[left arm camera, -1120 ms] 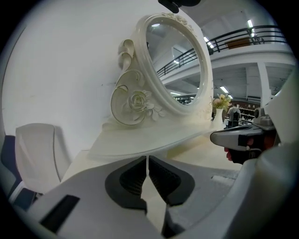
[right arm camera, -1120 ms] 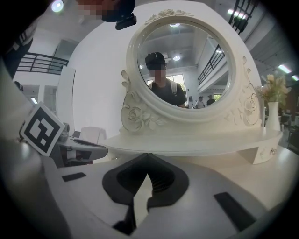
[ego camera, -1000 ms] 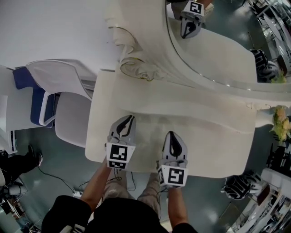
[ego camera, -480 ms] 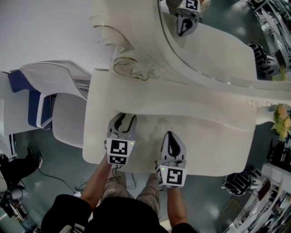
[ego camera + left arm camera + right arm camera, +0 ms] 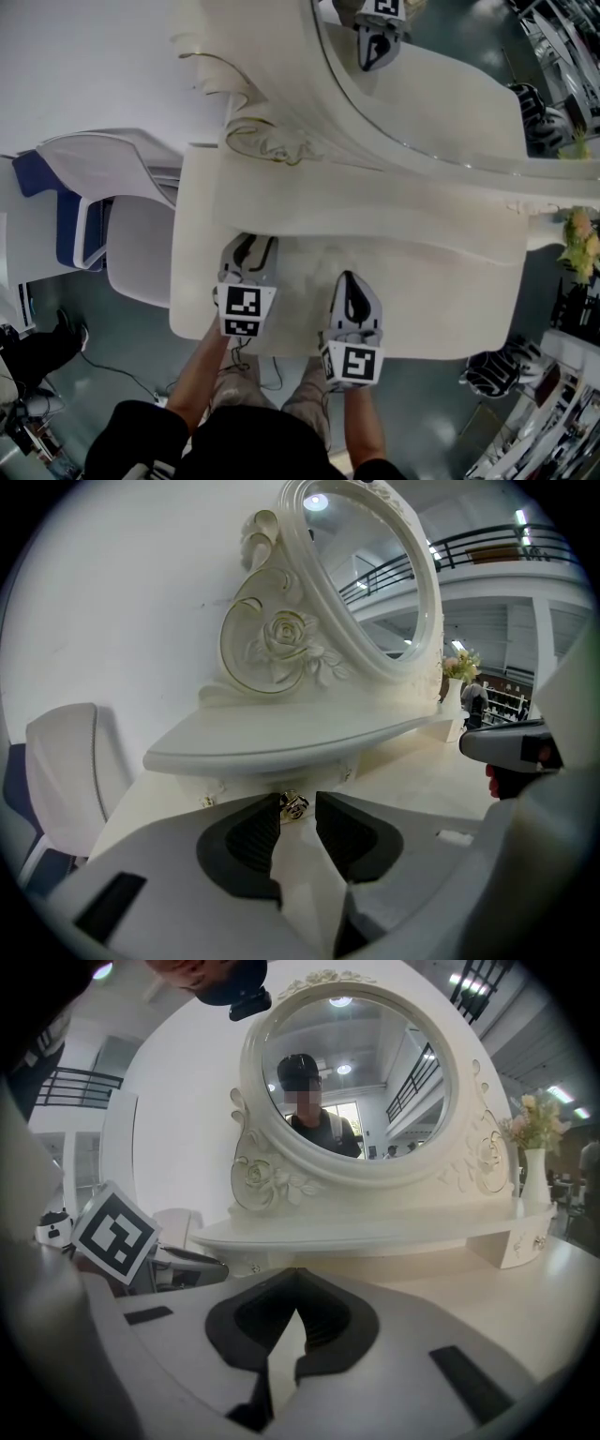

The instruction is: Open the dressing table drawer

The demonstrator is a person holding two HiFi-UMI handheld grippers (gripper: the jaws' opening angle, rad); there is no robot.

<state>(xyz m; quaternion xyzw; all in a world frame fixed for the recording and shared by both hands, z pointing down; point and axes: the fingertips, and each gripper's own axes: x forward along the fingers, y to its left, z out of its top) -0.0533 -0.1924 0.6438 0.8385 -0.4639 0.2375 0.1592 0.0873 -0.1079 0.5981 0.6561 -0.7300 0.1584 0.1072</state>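
Observation:
The white dressing table [image 5: 441, 291] has a raised shelf [image 5: 281, 742] under an oval mirror [image 5: 441, 84]. A small drawer sits beneath the shelf's left end, and its ornate metal knob [image 5: 293, 805] shows just past my left fingertips, in line with the gap between them. My left gripper [image 5: 256, 246] hovers low over the tabletop, open, with nothing between its pads [image 5: 251, 836]. My right gripper [image 5: 350, 279] rests beside it to the right, over the table's front part, shut and empty. In its own view the right gripper [image 5: 298, 1283] points toward the shelf.
A white chair [image 5: 131, 234] and a blue one [image 5: 66, 216] stand left of the table. A vase of flowers [image 5: 532, 1147] stands on the shelf's right end, above a second small drawer [image 5: 525, 1237]. Cables lie on the floor by my legs.
The left gripper's jaws went from shut to open and it sank slightly toward the tabletop. The right gripper kept still.

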